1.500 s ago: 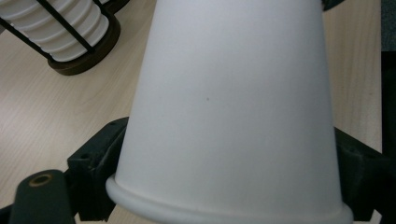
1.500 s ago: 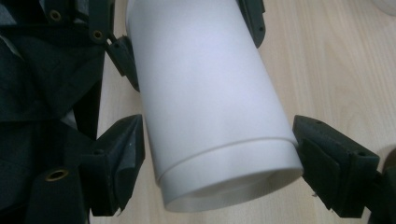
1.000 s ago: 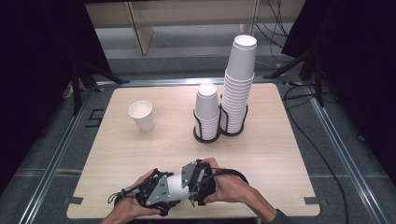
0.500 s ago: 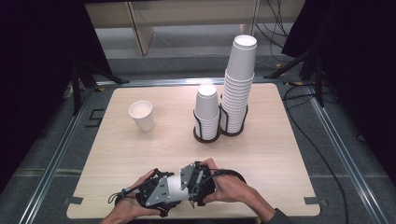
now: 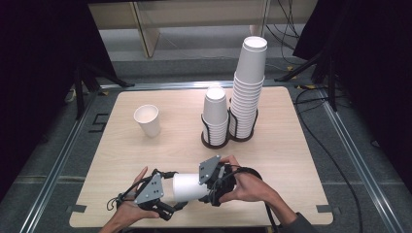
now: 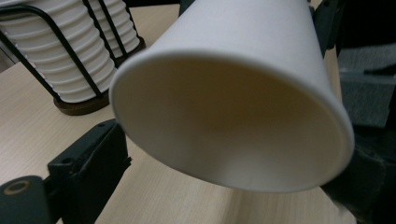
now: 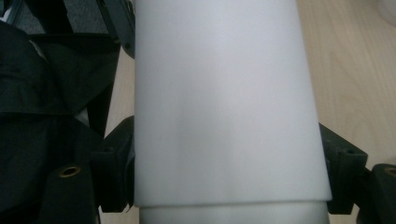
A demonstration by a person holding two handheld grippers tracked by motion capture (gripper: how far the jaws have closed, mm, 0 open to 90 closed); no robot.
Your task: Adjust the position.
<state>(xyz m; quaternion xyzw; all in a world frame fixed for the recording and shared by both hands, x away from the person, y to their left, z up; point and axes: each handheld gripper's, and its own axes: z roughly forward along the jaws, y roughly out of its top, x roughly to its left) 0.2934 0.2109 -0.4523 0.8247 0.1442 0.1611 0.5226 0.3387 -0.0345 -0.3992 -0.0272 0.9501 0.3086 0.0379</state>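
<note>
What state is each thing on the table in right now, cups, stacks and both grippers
Held cup: on its side, between both grippers.
Left gripper: jaws at the cup's rim end.
Right gripper: jaws clamped on the cup's sides.
Single cup: upright, mouth up.
Short stack: mouths down, in a wire holder.
Tall stack: mouths down, in a wire holder.

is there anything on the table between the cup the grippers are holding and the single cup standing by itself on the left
Nothing visible. The held paper cup lies sideways between the left gripper and right gripper at the near edge. Bare table runs from it to the lone upright cup. The two racked cup stacks stand off to the right.
</note>
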